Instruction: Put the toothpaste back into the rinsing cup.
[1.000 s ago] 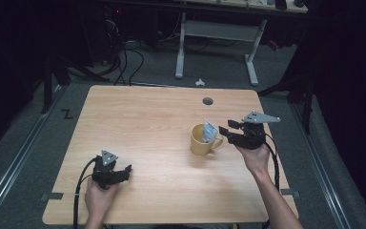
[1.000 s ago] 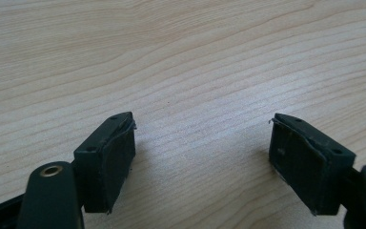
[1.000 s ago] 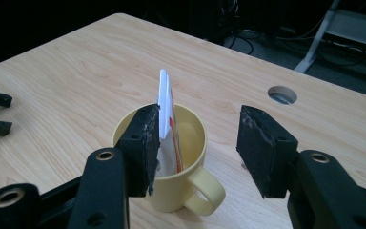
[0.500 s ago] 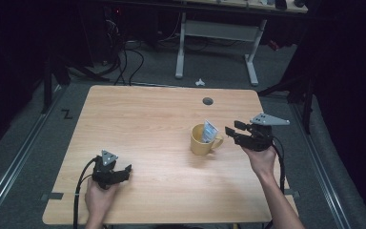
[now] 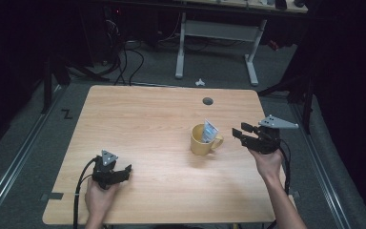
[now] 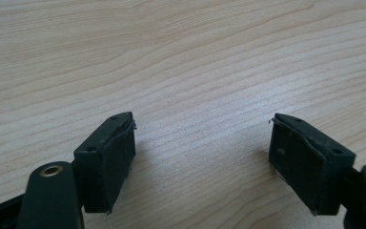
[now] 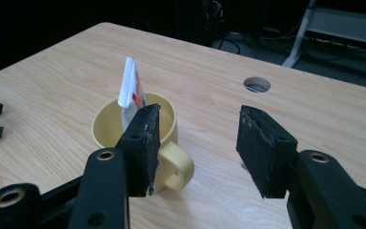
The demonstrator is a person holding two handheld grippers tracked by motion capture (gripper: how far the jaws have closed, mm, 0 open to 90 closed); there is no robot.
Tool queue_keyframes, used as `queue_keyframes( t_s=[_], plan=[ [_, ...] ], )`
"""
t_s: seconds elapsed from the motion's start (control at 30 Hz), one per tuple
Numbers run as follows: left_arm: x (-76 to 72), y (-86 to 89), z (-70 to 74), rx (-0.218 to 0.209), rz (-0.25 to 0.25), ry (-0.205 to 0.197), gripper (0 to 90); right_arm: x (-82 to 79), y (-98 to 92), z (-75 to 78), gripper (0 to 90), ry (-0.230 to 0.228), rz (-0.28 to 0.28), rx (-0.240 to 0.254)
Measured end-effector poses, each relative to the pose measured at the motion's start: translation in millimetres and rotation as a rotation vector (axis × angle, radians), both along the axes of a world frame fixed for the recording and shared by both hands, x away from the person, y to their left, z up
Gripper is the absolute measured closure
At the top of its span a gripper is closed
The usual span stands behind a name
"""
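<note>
Sachet (image 7: 129,88) base hidden in mug (image 7: 106,129)

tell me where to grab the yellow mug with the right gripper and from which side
Probably by the handle: it sticks out of the yellow mug toward the right gripper, whose jaws stand open and apart from it. Come in level from that side and close across the loop. A packet stands up above the rim, so avoid a grip from above.
</note>
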State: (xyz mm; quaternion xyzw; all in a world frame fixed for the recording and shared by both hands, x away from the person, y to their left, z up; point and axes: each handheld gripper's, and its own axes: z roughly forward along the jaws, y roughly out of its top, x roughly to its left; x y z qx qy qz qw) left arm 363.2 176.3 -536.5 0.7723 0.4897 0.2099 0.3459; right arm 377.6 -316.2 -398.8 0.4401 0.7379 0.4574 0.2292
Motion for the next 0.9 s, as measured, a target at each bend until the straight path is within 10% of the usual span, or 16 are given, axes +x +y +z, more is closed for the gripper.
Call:
queue_keyframes(
  t_s=[0.9],
  plan=[
    [0.0, 0.0, 0.0, 0.000, 0.000, 0.000, 24.1, -10.5, -26.2, -21.2, 50.4, 0.027, -0.062, 0.039]
  ],
)
